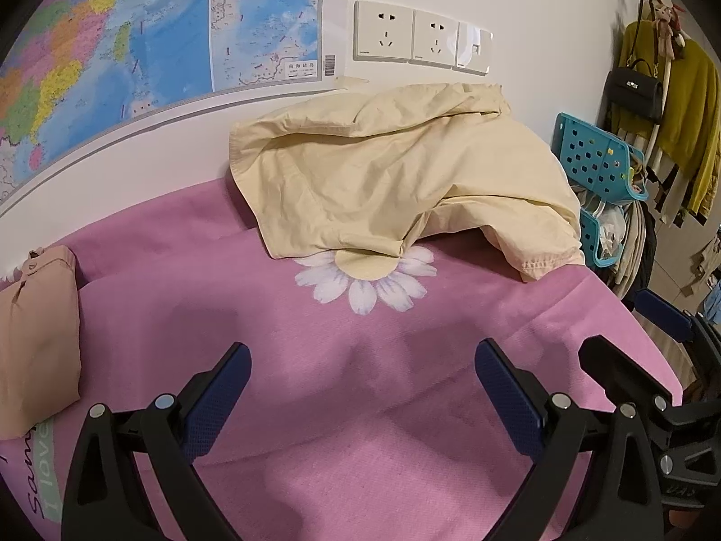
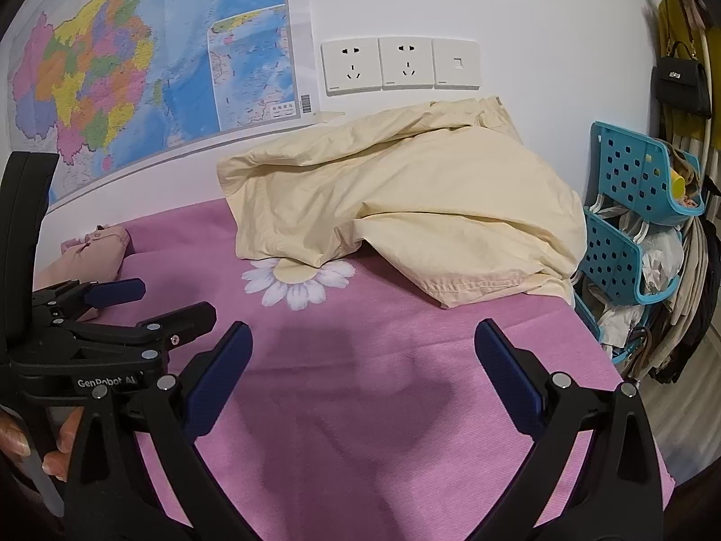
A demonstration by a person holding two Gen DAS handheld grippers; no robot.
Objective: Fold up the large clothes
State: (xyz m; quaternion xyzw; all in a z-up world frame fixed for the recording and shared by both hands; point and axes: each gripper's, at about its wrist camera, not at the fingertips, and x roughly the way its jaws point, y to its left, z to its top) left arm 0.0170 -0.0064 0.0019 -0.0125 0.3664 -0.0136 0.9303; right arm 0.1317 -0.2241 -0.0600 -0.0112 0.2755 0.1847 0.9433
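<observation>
one pink bed sheet [image 1: 342, 383] covers the bed, printed with one white daisy [image 1: 365, 279]. one wall map [image 1: 135, 36] hangs above it, and a row of three wall plates, two sockets [image 1: 412, 36] and one switch, sits beside the map. one cream-yellow garment [image 1: 392, 167] lies crumpled at the far side of the sheet against the wall, its lower edge overlapping the daisy's centre. one folded pink garment [image 1: 36, 338] rests left of the daisy. two turquoise baskets [image 2: 631, 225] stand stacked right of the bed. the left tongs [image 1: 362, 387] and right tongs [image 2: 362, 360] both hover with fingers spread apart, empty, on the near side of the daisy, well apart from the cream garment.
</observation>
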